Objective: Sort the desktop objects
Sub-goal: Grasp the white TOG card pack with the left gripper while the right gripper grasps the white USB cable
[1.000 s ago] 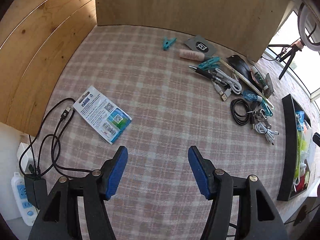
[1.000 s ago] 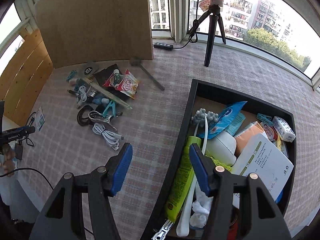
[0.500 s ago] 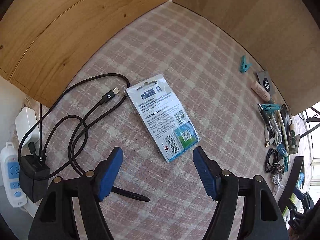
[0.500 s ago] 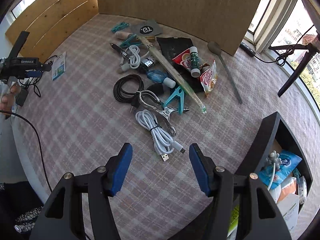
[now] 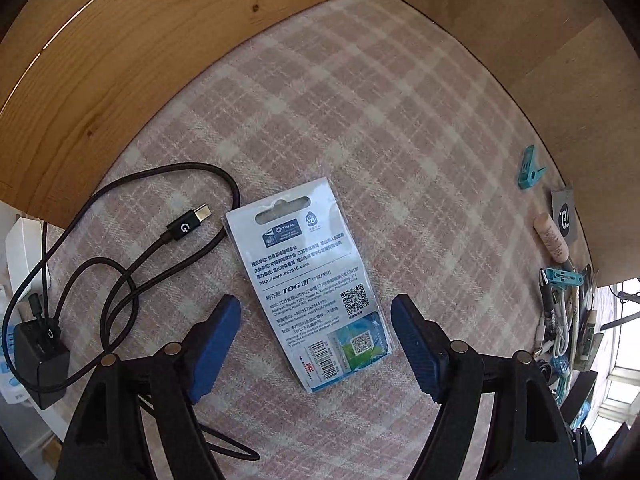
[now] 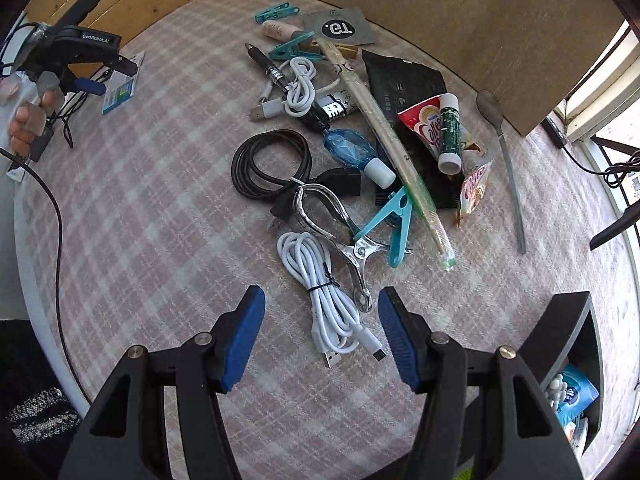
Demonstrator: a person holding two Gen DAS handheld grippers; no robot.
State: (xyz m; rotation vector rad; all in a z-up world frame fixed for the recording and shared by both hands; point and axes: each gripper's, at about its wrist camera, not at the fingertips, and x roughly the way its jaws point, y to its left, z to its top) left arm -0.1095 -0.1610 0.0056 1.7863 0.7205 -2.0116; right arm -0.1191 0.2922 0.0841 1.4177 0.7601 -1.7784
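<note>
A white and blue blister card (image 5: 316,276) lies flat on the checked tablecloth, its lower end between the blue pads of my left gripper (image 5: 314,308). That gripper points straight down and its jaws are opening, with neither pad touching the card. The same card (image 6: 120,84) and left gripper (image 6: 112,76) show far left in the right wrist view. My right gripper (image 6: 322,298) hangs open over a tied white cable bundle (image 6: 304,256), whose plug end lies between the pads, untouched.
A black USB-C cable (image 5: 176,232) and charger (image 5: 40,356) lie left of the card. Beyond the white cable sits a pile: metal clip (image 6: 332,220), teal peg (image 6: 394,220), black cable coil (image 6: 268,160), blue bottle (image 6: 352,148). A black tray (image 6: 576,336) stands at right. Wooden boards wall the back.
My left gripper has swung over and come down onto the card, its jaws spreading wider. The right gripper has left the black tray and now hangs lower over the white cable.
</note>
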